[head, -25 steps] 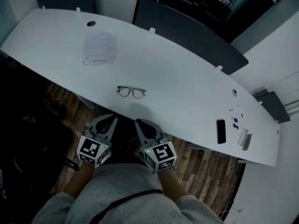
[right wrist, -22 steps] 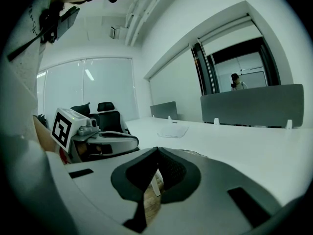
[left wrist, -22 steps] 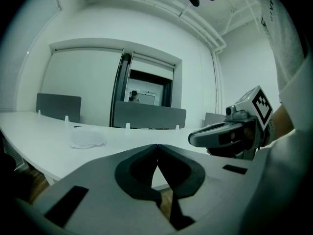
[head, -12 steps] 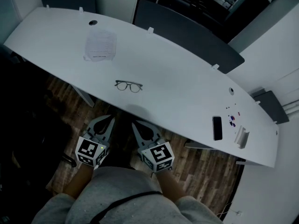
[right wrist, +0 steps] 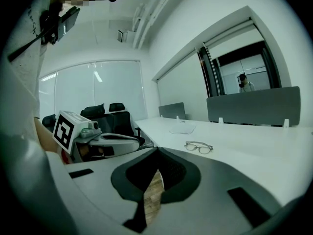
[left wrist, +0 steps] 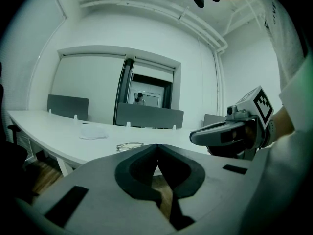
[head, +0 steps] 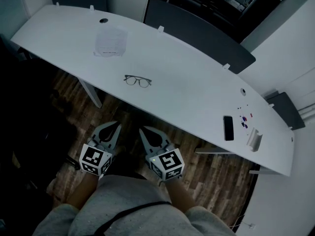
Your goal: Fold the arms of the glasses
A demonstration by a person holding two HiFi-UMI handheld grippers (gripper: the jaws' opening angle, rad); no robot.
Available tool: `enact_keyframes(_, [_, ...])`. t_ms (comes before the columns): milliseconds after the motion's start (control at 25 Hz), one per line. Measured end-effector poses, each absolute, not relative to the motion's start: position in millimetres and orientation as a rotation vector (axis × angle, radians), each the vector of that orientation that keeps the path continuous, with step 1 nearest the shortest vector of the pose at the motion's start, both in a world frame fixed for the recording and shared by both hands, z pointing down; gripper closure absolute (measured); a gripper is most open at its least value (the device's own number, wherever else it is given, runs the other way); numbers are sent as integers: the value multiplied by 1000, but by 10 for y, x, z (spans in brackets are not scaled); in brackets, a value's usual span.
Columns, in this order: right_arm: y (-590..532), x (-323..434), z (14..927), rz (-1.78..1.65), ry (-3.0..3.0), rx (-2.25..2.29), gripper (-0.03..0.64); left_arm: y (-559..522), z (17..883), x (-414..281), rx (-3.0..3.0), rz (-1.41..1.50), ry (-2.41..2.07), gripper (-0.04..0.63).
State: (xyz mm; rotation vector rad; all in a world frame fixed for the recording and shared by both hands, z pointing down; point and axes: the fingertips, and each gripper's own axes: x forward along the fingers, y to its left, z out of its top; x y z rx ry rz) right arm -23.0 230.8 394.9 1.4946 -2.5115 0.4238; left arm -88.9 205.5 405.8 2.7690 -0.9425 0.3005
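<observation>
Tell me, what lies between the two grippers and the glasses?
Nothing in the way: the head view shows only wooden floor, then bare white table, between the left gripper, the right gripper and the glasses.

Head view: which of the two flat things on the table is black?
The phone, near the right end; the sheet at the left is white.

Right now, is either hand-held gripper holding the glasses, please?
No; the glasses lie on the table, apart from both hand-held grippers.
</observation>
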Motion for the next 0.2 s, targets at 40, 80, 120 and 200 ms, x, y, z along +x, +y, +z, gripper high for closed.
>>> enact_keyframes(40, [2368, -246, 3944, 423, -2515, 1492, 598, 2121, 4054, -904, 2770, 302, -943, 580])
enact_keyframes(80, [2428, -262, 3940, 423, -2519, 1490, 598, 2184, 4051, -918, 2773, 304, -943, 580])
enact_keyframes(120, [2486, -277, 3936, 424, -2522, 1488, 598, 2244, 4048, -932, 2774, 305, -943, 580])
enact_keyframes(200, [2604, -305, 3927, 428, -2528, 1484, 598, 2361, 4043, -958, 2777, 307, -943, 580])
